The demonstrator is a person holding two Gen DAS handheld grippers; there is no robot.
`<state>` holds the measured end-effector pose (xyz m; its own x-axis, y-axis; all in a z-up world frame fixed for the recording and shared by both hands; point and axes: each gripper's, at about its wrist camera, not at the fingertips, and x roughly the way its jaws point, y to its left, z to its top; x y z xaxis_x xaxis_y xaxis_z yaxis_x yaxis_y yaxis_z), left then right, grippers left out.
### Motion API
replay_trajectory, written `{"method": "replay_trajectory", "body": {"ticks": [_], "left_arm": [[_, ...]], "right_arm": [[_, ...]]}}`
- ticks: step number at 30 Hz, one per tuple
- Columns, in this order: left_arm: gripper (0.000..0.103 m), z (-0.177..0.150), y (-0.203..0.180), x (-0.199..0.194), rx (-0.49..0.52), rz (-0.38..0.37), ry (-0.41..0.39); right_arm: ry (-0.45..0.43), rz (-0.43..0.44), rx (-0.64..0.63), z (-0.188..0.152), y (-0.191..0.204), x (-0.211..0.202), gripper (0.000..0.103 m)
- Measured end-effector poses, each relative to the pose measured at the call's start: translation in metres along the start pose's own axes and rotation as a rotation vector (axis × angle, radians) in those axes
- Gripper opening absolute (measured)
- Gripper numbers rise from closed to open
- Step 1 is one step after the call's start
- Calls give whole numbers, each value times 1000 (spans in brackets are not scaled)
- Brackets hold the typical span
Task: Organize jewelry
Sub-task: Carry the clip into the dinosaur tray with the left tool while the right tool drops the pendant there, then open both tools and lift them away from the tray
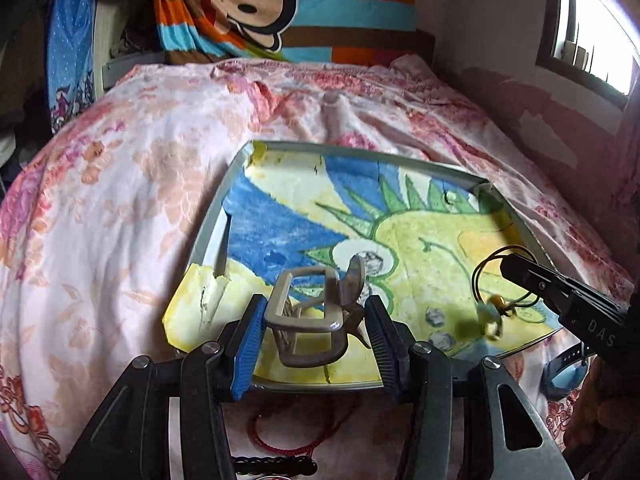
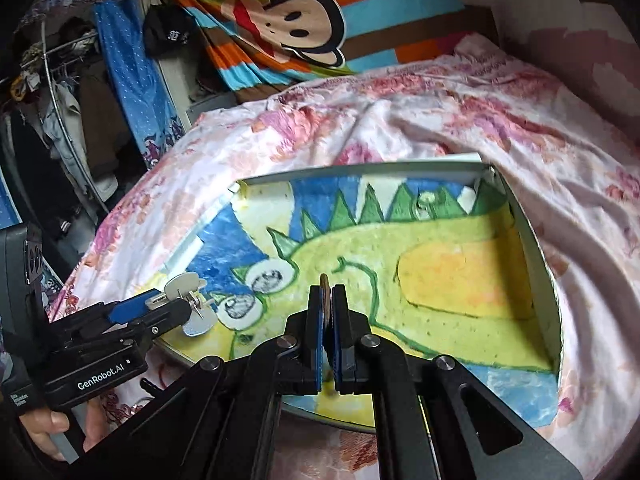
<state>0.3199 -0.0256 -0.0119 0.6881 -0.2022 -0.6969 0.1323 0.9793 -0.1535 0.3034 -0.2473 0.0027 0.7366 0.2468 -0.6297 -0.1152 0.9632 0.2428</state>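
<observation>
- L gripper (image 1: 316, 328): jaws partway open, blue pads clamped on either side of a taupe plastic hair claw clip (image 1: 312, 312). Clip sits between the pads, squared loop end up, held over the near edge of the tray (image 1: 224, 200).
- In the right wrist view the L gripper (image 2: 176, 308) comes in from the left at the tray's near-left corner, w/ the clip's wings sticking out past its tip; clip looks pale and glary there.
- R gripper (image 2: 328, 320): jaws all but closed, pinching a thin dark cord. A brown bit pokes up between the pads; can't tell more from that view.
- In the left wrist view the R gripper (image 1: 505, 265) reaches in from the right over the tray's right side. A dark cord necklace (image 1: 500, 276) loops from its tip, w/ a yellow and pale-green pendant (image 1: 494, 312) hanging below, blurred.
- Tray: shallow, grey-rimmed, lined w/ a child's painting of a green spiky creature on blue and yellow. It lies on a pink floral bedspread (image 1: 120, 200).
- Near the tray, on the bedspread: a red cord (image 1: 280, 440) below the L gripper, a blue watch (image 1: 564, 372) at the right.
- Far end: striped monkey-print blanket (image 1: 280, 0).
- A hand (image 2: 44, 432) grips the L gripper's handle at lower left, right wrist view.
</observation>
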Motion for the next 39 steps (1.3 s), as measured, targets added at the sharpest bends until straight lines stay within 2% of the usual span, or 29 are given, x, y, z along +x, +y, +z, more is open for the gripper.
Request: {"method": "replay_trajectory", "body": {"ticks": [3, 6, 7, 8, 10, 13, 15, 17, 20, 24, 30, 35, 39], "left_arm": [[49, -1, 0, 2, -3, 6, 12], [82, -1, 1, 1, -8, 15, 19], [84, -2, 2, -3, -20, 22, 0], [84, -2, 3, -8, -31, 13, -18], [87, 0, 4, -15, -49, -7, -24], [90, -3, 5, -33, -77, -25, -54], [96, -5, 5, -49, -96, -32, -84], [100, -8, 5, -69, -114, -43, -131], [103, -16, -2, -100, -116, -57, -195], [103, -33, -20, -138, -82, -41, -246], [103, -73, -56, -186, 4, -63, -312], [103, -114, -77, -207, 58, -82, -311], [103, -144, -89, -209, 61, -85, -270]], "right_arm": [[24, -17, 0, -6, -5, 3, 5], [43, -44, -18, -6, -10, 4, 8], [45, -47, -24, -5, -11, 1, 15], [42, -50, -28, -6, -12, -3, 28], [16, -40, -29, -4, -15, -15, 45], [-44, -26, -51, -2, -16, -43, 54], [-93, -16, -70, -2, -17, -67, 65], [-146, -16, -94, -4, -18, -93, 81], [-226, -33, -119, -13, -23, -134, 93], [-318, -51, -111, -33, -33, -186, 102], [-401, -85, -104, -64, -47, -241, 102], [-398, -125, -129, -95, -60, -265, 102], [-347, -128, -104, -119, -78, -271, 102]]}}
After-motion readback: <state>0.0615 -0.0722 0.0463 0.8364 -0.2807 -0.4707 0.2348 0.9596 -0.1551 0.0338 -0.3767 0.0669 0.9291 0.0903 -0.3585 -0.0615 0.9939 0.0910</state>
